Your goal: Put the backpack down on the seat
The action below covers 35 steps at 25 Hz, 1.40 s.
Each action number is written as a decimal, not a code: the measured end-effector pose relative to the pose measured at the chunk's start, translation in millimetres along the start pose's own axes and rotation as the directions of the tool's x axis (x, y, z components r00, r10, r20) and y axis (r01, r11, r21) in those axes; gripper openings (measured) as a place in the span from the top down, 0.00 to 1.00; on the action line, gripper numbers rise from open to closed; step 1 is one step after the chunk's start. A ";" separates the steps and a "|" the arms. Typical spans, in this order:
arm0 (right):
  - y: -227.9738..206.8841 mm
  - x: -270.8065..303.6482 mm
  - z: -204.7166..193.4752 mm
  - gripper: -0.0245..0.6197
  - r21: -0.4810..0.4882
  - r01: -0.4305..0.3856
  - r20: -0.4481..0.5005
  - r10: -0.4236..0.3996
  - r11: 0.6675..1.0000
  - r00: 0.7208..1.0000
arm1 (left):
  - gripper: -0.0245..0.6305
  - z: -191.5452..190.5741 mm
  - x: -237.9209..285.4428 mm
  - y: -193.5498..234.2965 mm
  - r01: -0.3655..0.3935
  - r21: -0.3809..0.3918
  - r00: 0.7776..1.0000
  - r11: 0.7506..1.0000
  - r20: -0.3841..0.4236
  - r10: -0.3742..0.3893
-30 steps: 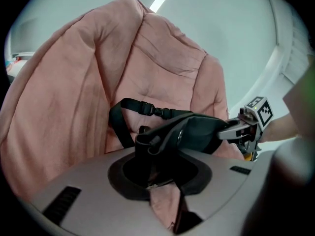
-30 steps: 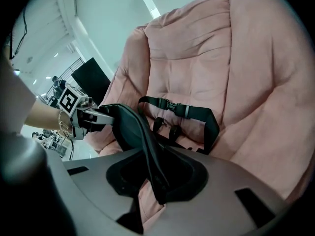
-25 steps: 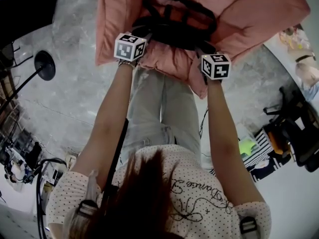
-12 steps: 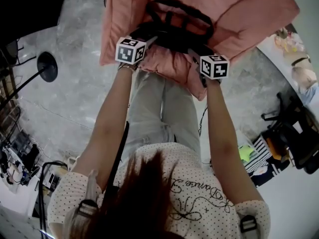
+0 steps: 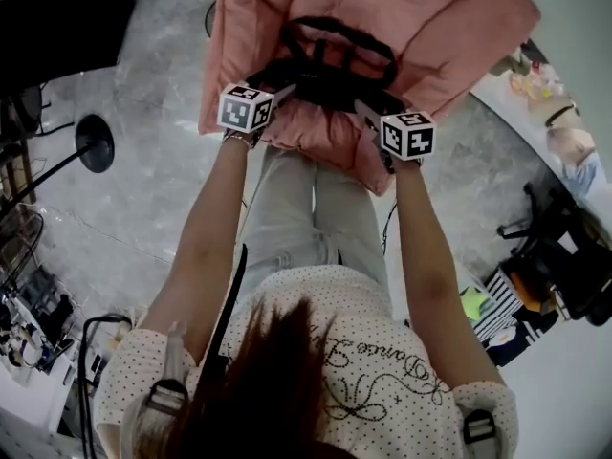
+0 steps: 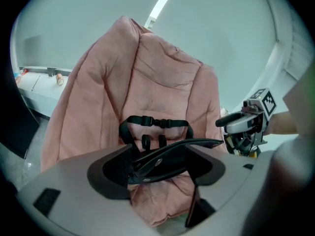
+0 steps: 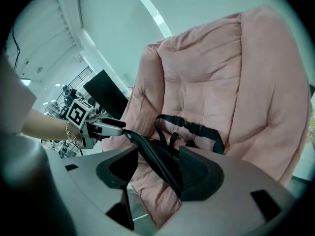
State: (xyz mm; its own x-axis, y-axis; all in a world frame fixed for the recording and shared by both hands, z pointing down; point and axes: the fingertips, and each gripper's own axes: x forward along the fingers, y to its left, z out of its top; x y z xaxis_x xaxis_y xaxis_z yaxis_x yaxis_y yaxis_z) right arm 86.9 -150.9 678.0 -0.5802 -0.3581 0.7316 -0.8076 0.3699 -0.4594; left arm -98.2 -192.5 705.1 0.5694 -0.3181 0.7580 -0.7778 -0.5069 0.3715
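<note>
- Fingers (image 6: 110,173) of the left gripper (image 6: 157,168) stand wide apart and have just been opening. A black riveted strap (image 6: 157,162) lies slantwise across the gap, and neither pad closes on it.
- Jaws of the right gripper (image 7: 157,173) are also spread and have just been opening. The same strap crosses their gap, running from the left gripper's tip to the right-hand jaw.
- The backpack (image 5: 330,65) lies on the pink quilted seat (image 5: 459,27), at the near part of the cushion, just beyond both grippers.
- Its long axis runs left to right across the cushion. Its carry loop arches to the far side, toward the backrest.
- From the head view its body reads only as a black mass, with no panels or pockets to make out.
- In the gripper views only thin straps and a buckle (image 6: 155,122) show against the backrest. The gripper housings hide everything lower.
- The backrest's top is cut off at the far edge of the head view. The person's legs (image 5: 316,208) cover part of the seat's near edge.
</note>
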 end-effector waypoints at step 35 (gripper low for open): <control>125.5 -256.4 244.8 0.94 -0.324 0.226 0.658 0.048 0.919 0.751 | 0.95 262.8 -252.1 -134.9 -0.091 0.321 0.748 0.943 0.647 -0.147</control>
State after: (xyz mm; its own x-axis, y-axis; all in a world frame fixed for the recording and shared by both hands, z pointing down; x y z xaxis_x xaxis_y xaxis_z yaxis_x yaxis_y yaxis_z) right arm 108.4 -222.5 309.5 -0.5442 -0.8158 0.1959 -0.8385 0.5368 -0.0940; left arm -66.8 -254.5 323.0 0.7129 -0.6814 0.1658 -0.7000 -0.7058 0.1089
